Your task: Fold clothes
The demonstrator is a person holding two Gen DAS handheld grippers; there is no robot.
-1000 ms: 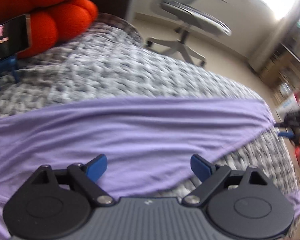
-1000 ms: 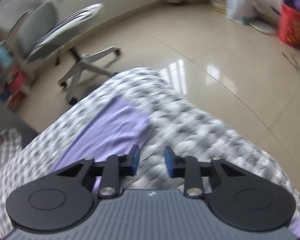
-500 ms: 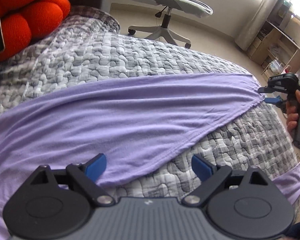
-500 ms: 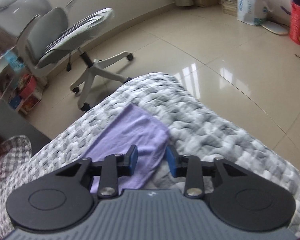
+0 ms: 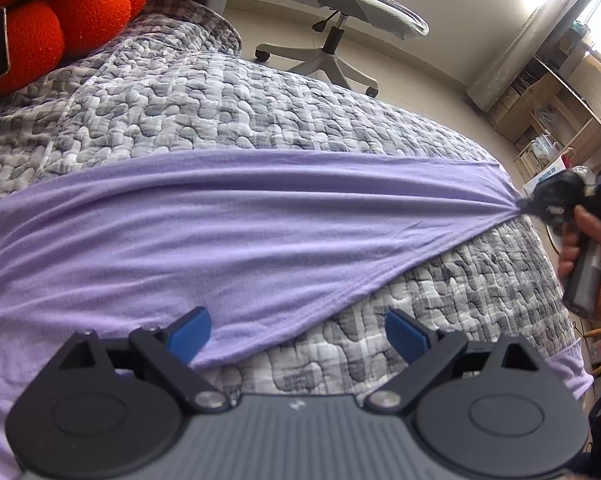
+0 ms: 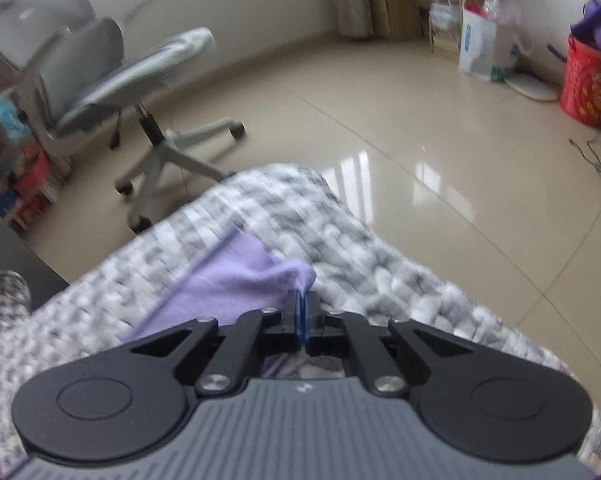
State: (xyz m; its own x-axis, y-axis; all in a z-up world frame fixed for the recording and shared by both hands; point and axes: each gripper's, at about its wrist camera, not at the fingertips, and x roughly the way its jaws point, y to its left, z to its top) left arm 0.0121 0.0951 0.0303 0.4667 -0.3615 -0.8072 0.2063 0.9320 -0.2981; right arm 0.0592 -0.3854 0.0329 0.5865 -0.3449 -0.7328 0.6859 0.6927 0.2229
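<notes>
Two wrist fisheyes, both close above the bed and tilted down

The left view looks across the quilt (image 5: 300,120) toward the right gripper (image 5: 540,204); the right view faces the floor (image 6: 420,120). Both share the lilac garment (image 5: 220,232) corner, quilt and office chair (image 6: 132,80).

Lilac garment (image 5: 220,216), grey-white quilted bedspread (image 5: 228,108), orange cushion (image 5: 60,4), red basket (image 6: 586,80)

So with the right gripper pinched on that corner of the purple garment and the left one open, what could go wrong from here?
1. The right gripper, whose jaws have just closed, holds only a small tip of the purple garment; a pull may slip it free.
2. The left gripper is open over the hem, partly above the quilt, so closing could catch quilt too.
3. One-sided tension already fans creases toward the corner.
</notes>
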